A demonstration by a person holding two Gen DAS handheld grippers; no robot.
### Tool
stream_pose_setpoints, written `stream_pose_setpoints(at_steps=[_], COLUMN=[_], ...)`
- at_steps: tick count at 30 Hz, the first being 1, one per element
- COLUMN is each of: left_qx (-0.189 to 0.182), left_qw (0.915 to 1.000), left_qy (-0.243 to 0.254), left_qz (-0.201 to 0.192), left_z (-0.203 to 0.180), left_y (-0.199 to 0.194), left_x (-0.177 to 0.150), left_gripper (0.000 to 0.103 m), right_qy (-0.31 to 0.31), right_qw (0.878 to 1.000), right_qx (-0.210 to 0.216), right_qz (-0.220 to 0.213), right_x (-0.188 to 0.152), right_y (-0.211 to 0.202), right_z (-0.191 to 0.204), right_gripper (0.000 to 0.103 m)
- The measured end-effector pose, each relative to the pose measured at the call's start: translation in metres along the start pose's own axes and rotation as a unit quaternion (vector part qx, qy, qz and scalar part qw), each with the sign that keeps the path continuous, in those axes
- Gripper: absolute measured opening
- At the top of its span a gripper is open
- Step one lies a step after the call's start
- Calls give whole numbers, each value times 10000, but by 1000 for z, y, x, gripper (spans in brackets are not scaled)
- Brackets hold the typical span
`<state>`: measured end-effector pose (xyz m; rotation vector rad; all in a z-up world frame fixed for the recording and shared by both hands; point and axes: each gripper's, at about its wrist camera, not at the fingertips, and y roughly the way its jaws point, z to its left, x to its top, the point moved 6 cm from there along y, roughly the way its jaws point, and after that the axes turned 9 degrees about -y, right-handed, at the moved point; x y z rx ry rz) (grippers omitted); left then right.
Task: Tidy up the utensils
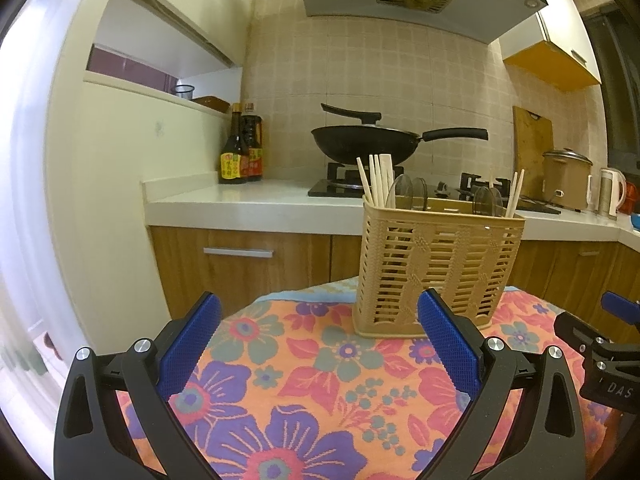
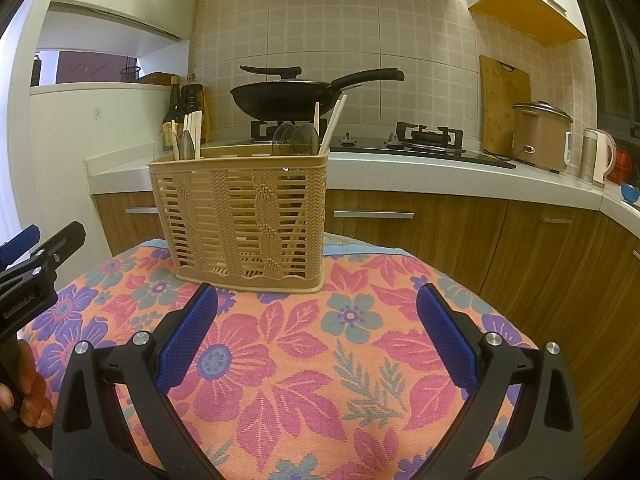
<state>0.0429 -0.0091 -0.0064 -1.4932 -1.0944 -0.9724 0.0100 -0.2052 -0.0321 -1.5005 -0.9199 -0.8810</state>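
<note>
Tablecloth [image 2: 360, 360] with a floral print covers the work surface beneath both tools, and nothing loose shows on it. Utensil basket [image 2: 244, 216], a tan slatted plastic holder, stands upright on the far part of the cloth; its long axis runs left to right across the view of each tool. From the right gripper [image 2: 318, 336] the basket lies ahead and slightly left, near the fingertips but apart from them. From the left gripper [image 1: 320, 344] the basket [image 1: 436, 268] lies ahead and right, with its near corner just beyond the right fingertip. Both grippers have their blue pads spread wide and hold nothing. Neither is clearly nearer; the right one faces the broad side more squarely. Chopsticks [image 1: 378, 178] stand upright in the left end compartment, with another pair [image 2: 332, 122] leaning at the right end. Clear spoons [image 2: 298, 140] stand bowl-up beside them. The utensils appear already sorted, so any further move would be a reach forward and over the rim.
</note>
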Motion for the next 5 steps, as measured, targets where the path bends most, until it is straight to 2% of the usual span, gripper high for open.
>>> stream_pose_setpoints(at_steps=[5], left_qx=[54], left_qw=[10000], left_qy=[-67], left_qz=[5], left_z=[4], left_y=[1], left_x=[1], left_gripper=[96], right_qy=[-7], right_qw=[10000], right_qx=[-1], right_qz=[7], right_x=[0], right_y=[0], right_z=[1], right_gripper=[95])
